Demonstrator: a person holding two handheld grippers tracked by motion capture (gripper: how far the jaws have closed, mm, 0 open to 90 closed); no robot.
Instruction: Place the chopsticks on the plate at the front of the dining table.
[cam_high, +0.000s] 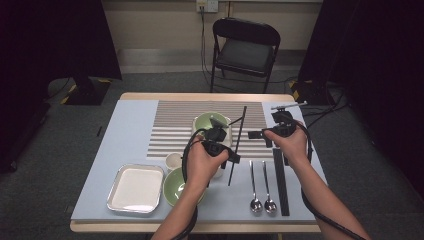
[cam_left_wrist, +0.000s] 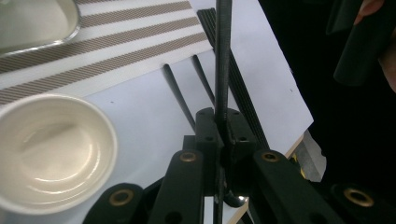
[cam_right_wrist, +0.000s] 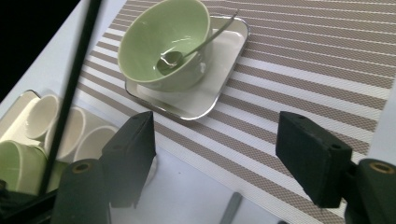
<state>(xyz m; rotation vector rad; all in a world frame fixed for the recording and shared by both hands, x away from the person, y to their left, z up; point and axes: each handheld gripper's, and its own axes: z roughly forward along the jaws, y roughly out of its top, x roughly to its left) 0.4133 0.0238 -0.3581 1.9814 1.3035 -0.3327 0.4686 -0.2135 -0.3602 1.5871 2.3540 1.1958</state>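
Spoons (cam_high: 262, 187) and black chopsticks (cam_high: 281, 180) lay nearest; no legible writing appeared. Left gripper (cam_high: 231, 159) pinched one black chopstick (cam_high: 238, 142) above the striped placemat (cam_high: 175, 127). Right gripper (cam_high: 256, 134), jaws spread and empty, hovered far right.

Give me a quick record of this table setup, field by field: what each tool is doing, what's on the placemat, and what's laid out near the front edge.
left tool: shut on a black chopstick, held lifted over the table
right tool: open, nothing between its jaws, above the striped placemat
on placemat: green bowl with a spoon in it, sitting on a metal tray
front right: two spoons side by side, black chopsticks beside them
front left: empty tray, second green bowl, white cups
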